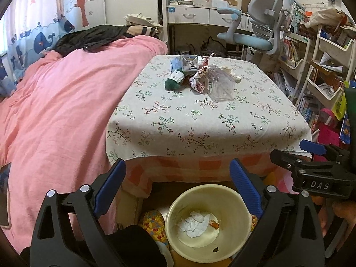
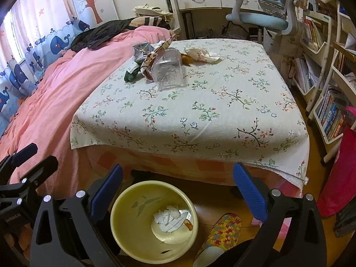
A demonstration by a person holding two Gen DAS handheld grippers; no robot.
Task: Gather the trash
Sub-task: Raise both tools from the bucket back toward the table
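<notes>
A cream bin (image 1: pixel 241 202) stands on the floor in front of the table, with crumpled white paper (image 1: pixel 193 222) in its bottom. My left gripper (image 1: pixel 178 189) hangs open above the bin with nothing between its blue pads. My right gripper (image 2: pixel 178 193) is open too, above the same bin (image 2: pixel 124 213), and holds nothing. At the far side of the table (image 2: pixel 200 115) lies a pile of trash: a clear plastic bottle (image 2: pixel 169 71), a green wrapper (image 2: pixel 131 74), a red-and-white wrapper (image 1: pixel 200 77), a silver carton (image 1: pixel 189 63) and a crumpled tissue (image 2: pixel 202 54).
A pink-covered bed (image 1: pixel 55 111) runs along the table's left side. A colourful slipper (image 2: pixel 222 231) lies on the floor beside the bin. White book shelves (image 2: pixel 322 111) and a pink bag (image 2: pixel 340 178) crowd the right. A blue desk chair (image 1: pixel 255 29) stands behind the table.
</notes>
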